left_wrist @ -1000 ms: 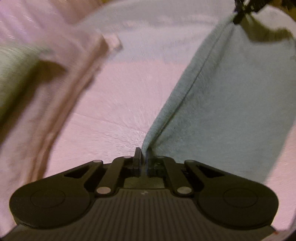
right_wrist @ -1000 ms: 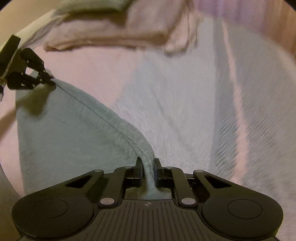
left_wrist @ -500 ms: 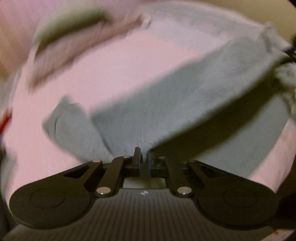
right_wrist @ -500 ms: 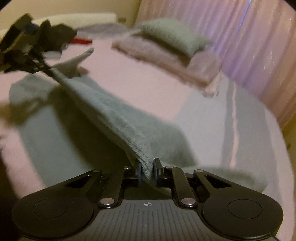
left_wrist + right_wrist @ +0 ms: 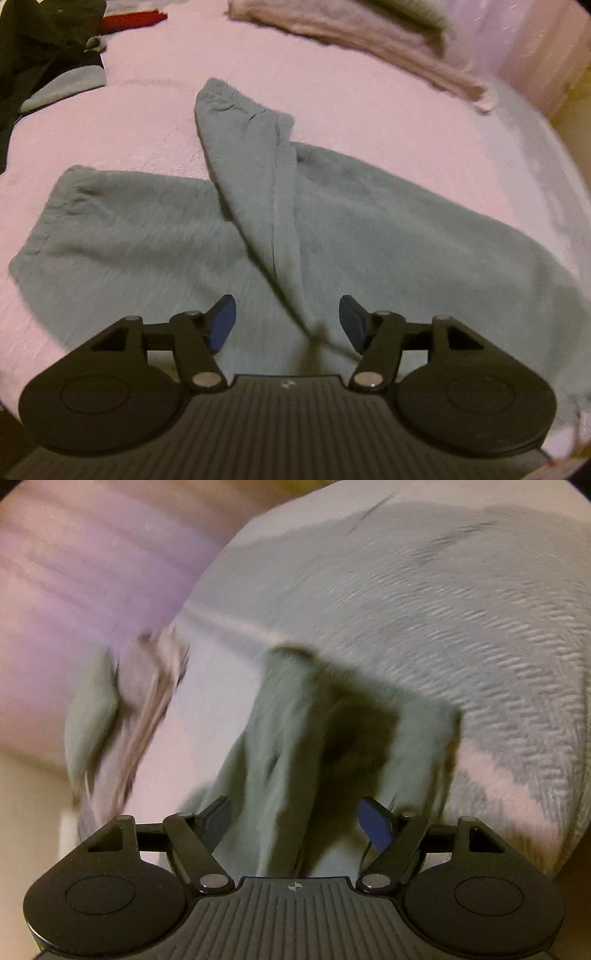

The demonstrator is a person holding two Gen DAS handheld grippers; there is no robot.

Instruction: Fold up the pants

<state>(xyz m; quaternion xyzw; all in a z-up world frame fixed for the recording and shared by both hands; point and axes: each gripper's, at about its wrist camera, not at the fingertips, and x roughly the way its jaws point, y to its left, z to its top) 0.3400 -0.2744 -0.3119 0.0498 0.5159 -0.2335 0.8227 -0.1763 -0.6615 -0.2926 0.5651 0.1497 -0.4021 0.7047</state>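
Both jaws spread, gripping nothing. Left gripper [image 5: 287, 319] over pants [image 5: 388, 240], spread on bed [image 5: 351, 107] ahead of jaws; one leg crossed atop other. Right gripper [image 5: 295, 823]: cloth bunched between jaws, blurred. First fold rough; straightening, further folds left.

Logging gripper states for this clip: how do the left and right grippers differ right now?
The left gripper looks over the green pants spread on the pink bed, in a fairly sharp view; the right gripper faces bunched pants fabric, heavily blurred. The left gripper shows both blue pads; the right shows one clearly. Both are open, holding nothing.
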